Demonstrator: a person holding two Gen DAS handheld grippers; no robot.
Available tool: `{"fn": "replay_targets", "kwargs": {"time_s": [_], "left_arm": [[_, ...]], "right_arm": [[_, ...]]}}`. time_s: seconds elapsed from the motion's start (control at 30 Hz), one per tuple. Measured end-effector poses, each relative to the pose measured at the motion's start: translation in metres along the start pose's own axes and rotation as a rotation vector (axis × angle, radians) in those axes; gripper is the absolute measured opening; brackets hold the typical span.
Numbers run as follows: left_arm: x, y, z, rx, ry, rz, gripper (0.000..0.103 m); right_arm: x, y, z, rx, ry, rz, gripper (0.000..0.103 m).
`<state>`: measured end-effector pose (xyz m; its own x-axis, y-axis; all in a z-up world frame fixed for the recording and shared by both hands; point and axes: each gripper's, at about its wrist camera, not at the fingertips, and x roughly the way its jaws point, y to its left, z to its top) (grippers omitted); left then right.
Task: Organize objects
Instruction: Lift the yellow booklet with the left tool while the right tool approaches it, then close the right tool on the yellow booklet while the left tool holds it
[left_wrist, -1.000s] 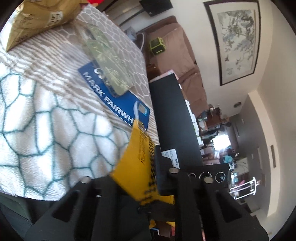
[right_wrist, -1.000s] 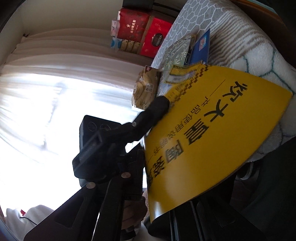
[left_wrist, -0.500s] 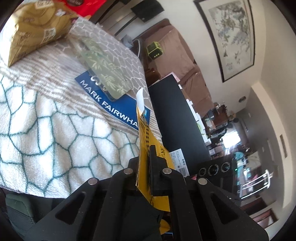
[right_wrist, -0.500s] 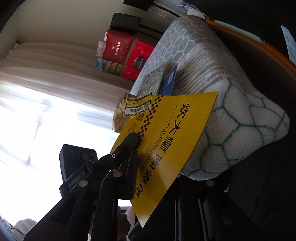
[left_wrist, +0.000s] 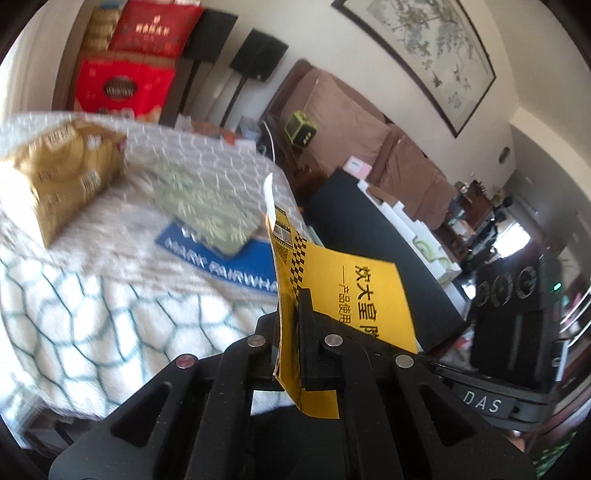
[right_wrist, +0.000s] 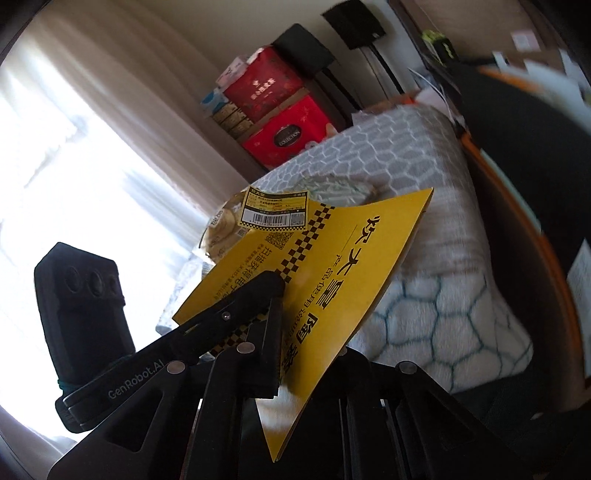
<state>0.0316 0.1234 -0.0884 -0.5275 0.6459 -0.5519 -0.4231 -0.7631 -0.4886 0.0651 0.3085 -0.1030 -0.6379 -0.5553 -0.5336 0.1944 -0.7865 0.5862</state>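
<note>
Living room; blanket (left_wrist: 110, 314) with hexagon pattern covers the surface. On it: gold bag (left_wrist: 62, 177), green pouch (left_wrist: 207, 206) lying on a blue book (left_wrist: 221, 258). Yellow booklet (left_wrist: 365, 291) is held in the air above the blanket's near edge. Left gripper (left_wrist: 291, 332) is clamped on its edge. Right gripper (right_wrist: 295, 354) is also pinched on the booklet (right_wrist: 332, 273).
</note>
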Motion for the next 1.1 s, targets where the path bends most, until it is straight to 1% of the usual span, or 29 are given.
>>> {"fn": "replay_targets", "kwargs": {"time_s": [0.07,0.13,0.23,0.4,0.7,0.8,0.97,1.03,1.1], "left_arm": [[-0.006,-0.001,0.007,0.011,-0.030,0.018,0.004],[-0.013,-0.003,0.013,0.015,-0.060,0.030,0.004],[-0.019,-0.002,0.023,0.027,-0.094,0.058,0.004],[-0.015,-0.009,0.033,0.087,-0.096,0.112,0.004],[0.002,-0.038,0.047,0.212,-0.093,0.135,0.004],[0.011,-0.057,0.058,0.249,-0.082,0.126,0.004],[0.018,-0.096,0.067,0.363,-0.131,0.097,0.004],[0.022,-0.109,0.067,0.405,-0.151,0.095,0.004],[0.026,-0.120,0.066,0.426,-0.160,0.098,0.004]], "right_arm": [[-0.003,0.013,0.005,-0.082,-0.006,-0.035,0.008],[-0.006,0.023,0.007,-0.138,-0.016,-0.052,0.008],[-0.003,0.031,0.014,-0.183,-0.030,-0.045,0.008],[0.009,0.021,0.026,-0.163,-0.041,0.009,0.008],[-0.004,0.007,0.047,-0.182,-0.094,0.017,0.008],[-0.016,-0.004,0.057,-0.163,-0.134,0.016,0.008],[-0.055,-0.013,0.071,-0.192,-0.233,-0.003,0.008],[-0.066,-0.019,0.074,-0.188,-0.257,0.002,0.008],[-0.076,-0.027,0.076,-0.169,-0.275,0.010,0.008]]}}
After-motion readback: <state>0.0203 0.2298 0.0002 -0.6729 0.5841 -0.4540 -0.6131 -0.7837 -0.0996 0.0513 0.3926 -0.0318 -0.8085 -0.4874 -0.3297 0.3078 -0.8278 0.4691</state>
